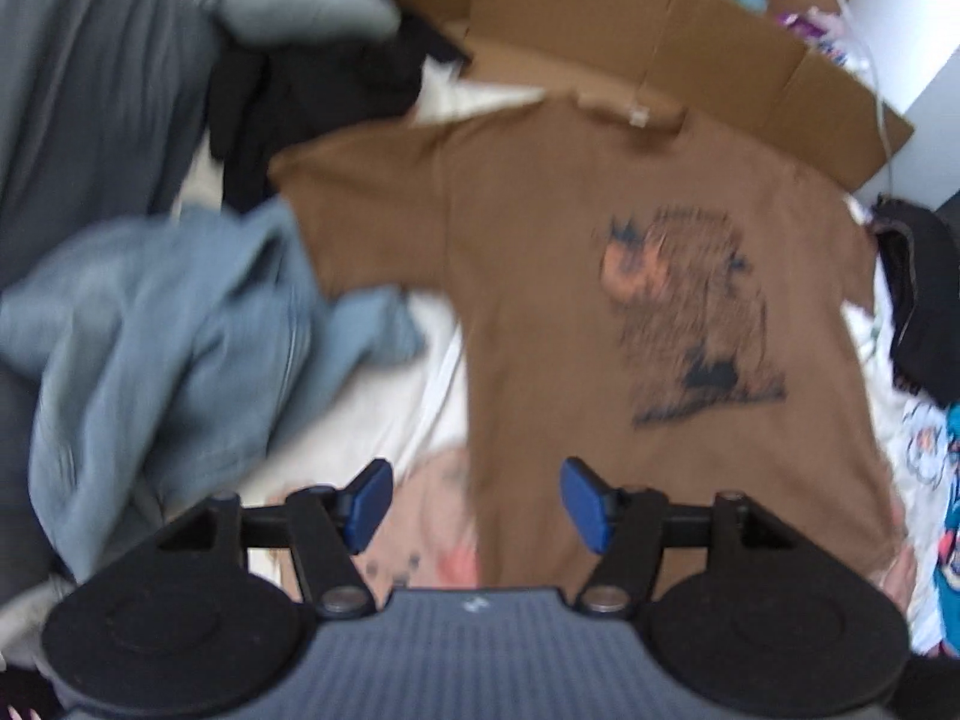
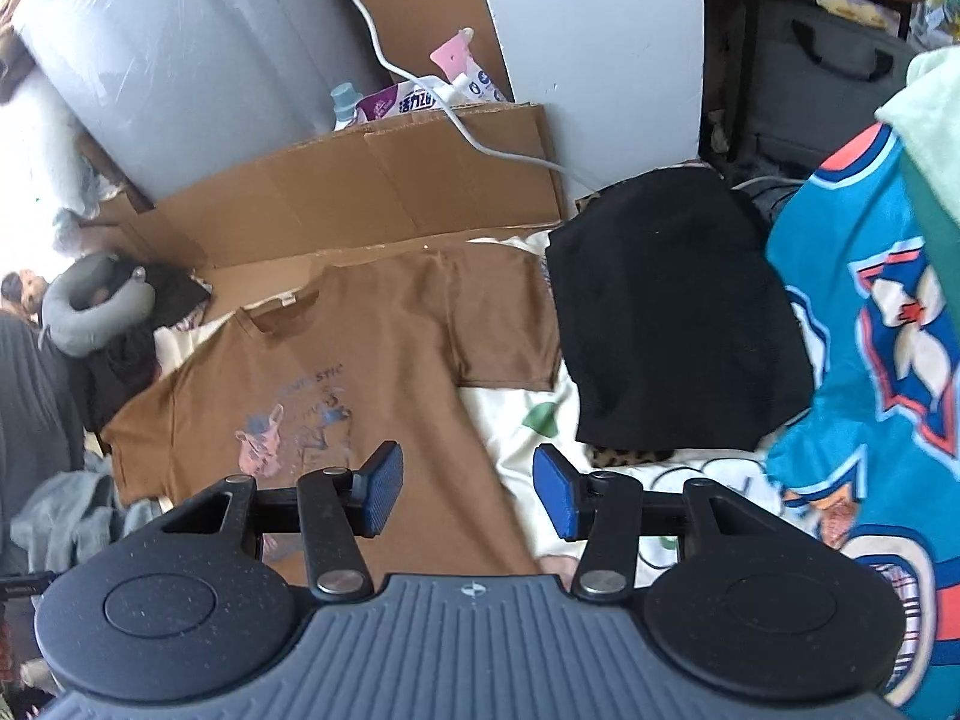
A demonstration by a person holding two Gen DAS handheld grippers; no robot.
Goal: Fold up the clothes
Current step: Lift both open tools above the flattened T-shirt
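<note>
A brown T-shirt (image 1: pixel 540 276) with a dark and orange print lies spread flat on a white sheet, collar at the far side. My left gripper (image 1: pixel 474 507) is open above its lower left hem, with nothing between the blue pads. In the right wrist view the same brown T-shirt (image 2: pixel 372 348) stretches to the left, one sleeve pointing right. My right gripper (image 2: pixel 465 495) is open over the shirt's right side edge, holding nothing. The left wrist view is blurred.
A blue-grey garment (image 1: pixel 180 336) is heaped left of the shirt, with black clothes (image 1: pixel 312 96) behind it. A folded black garment (image 2: pixel 672 312) and a teal patterned cloth (image 2: pixel 864 360) lie to the right. Flattened cardboard (image 2: pixel 372 186) and a white cable (image 2: pixel 480 144) are beyond.
</note>
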